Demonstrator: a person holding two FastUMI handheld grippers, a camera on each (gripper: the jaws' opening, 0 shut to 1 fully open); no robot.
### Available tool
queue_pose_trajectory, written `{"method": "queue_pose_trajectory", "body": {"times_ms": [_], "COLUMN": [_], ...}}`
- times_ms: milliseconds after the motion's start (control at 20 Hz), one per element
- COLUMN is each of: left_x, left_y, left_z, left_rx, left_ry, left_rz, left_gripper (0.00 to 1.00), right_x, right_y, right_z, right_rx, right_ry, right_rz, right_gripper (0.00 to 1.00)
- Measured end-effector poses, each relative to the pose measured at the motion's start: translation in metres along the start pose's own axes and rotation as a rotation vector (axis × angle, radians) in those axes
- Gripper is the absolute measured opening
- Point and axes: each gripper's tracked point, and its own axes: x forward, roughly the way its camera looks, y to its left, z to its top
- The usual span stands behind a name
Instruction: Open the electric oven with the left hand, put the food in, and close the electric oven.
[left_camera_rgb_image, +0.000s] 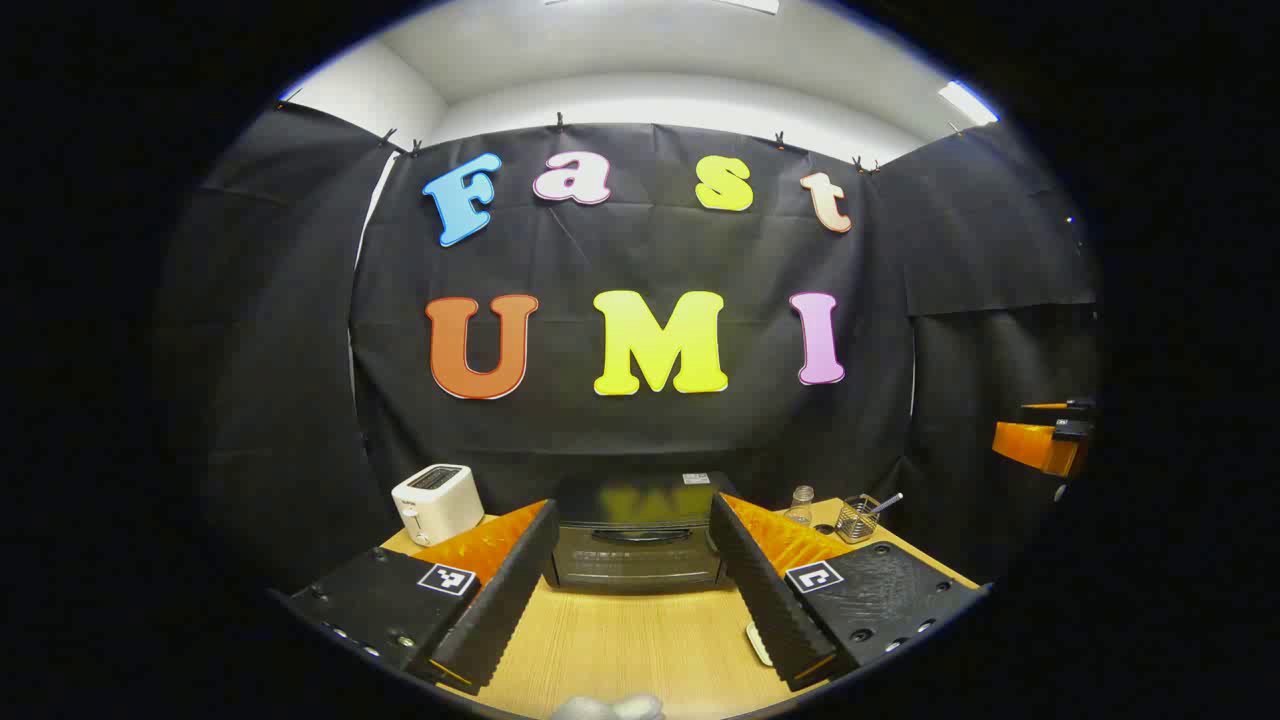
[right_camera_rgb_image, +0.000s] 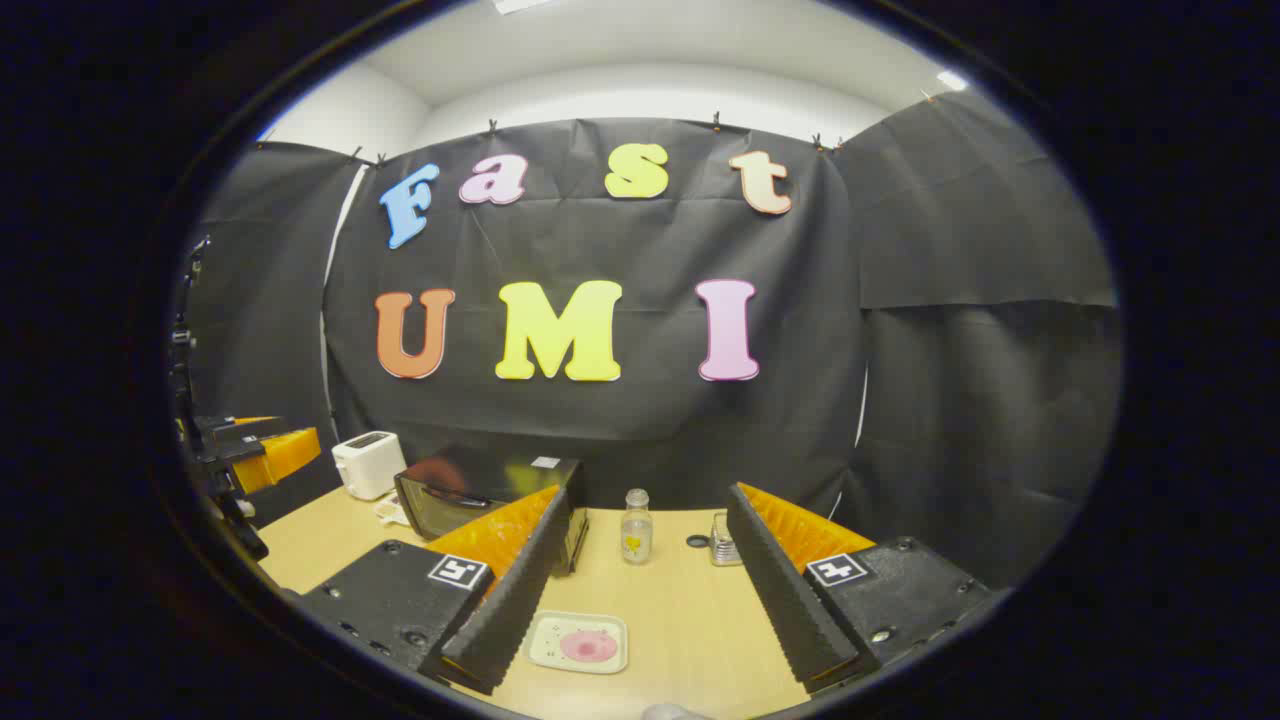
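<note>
While the door of the electric oven is seen shut and nothing is held, the task is judged to be at its very start. One desk carries everything. One oven sits at its back edge, squarely ahead of the left gripper, whose jaws are spread wide and empty. One white toaster stands left of the oven; one small bottle and one wire holder stand to its right. One tray of food, pink on a pale dish, lies in front of the oven and to its right, between the parted, empty jaws of the right gripper.

A slip off the oven's thin door handle is the likeliest fault, caused by a shallow grip. The bottle could be knocked over if the tray is swung wide toward the oven.
</note>
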Motion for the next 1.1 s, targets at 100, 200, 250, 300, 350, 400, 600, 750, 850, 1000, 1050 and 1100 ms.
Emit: {"method": "queue_pose_trajectory", "body": {"times_ms": [100,200,250,300,350,400,600,750,850,1000,1050,1100], "left_x": [0.0,0.0,0.0,0.0,0.001,0.002,0.009,0.023,0.037,0.068,0.08,0.093], "left_y": [0.004,0.005,0.005,0.007,0.006,0.007,0.004,-0.006,-0.014,-0.028,-0.03,-0.031], "left_z": [-0.002,-0.004,-0.006,-0.007,-0.01,-0.011,-0.013,-0.016,-0.023,-0.033,-0.039,-0.043], "left_rx": [0.016,0.024,0.024,0.022,0.022,0.026,0.023,0.03,0.015,-0.018,-0.018,-0.014], "left_ry": [0.006,0.01,0.014,0.016,0.021,0.024,0.023,0.031,0.045,0.067,0.076,0.08], "left_rz": [0.002,0.005,0.005,0.004,-0.002,0.0,-0.006,-0.029,-0.045,-0.065,-0.065,-0.065], "left_gripper": [0.97,0.97,0.96,0.97,0.96,0.96,0.96,0.96,0.96,0.97,0.96,0.96], "right_x": [0.001,0.002,0.002,0.001,0.0,-0.001,0.002,-0.001,-0.003,-0.005,-0.006,-0.008], "right_y": [0.003,0.006,0.007,0.007,0.008,0.009,0.011,0.011,0.009,0.005,0.001,-0.003], "right_z": [-0.003,-0.007,-0.007,-0.006,-0.005,-0.006,-0.011,-0.014,-0.015,-0.012,-0.011,-0.011], "right_rx": [0.001,-0.005,-0.006,-0.004,-0.004,-0.008,-0.004,-0.001,-0.012,-0.015,-0.021,-0.026], "right_ry": [0.004,0.016,0.019,0.015,0.012,0.011,0.022,0.034,0.044,0.056,0.059,0.061], "right_rz": [0.001,0.003,0.002,0.002,0.003,0.005,0.006,0.01,0.014,0.017,0.01,-0.001], "right_gripper": [0.96,0.96,0.96,0.96,1.0,0.96,0.96,0.96,0.96,0.96,0.97,0.97]}}
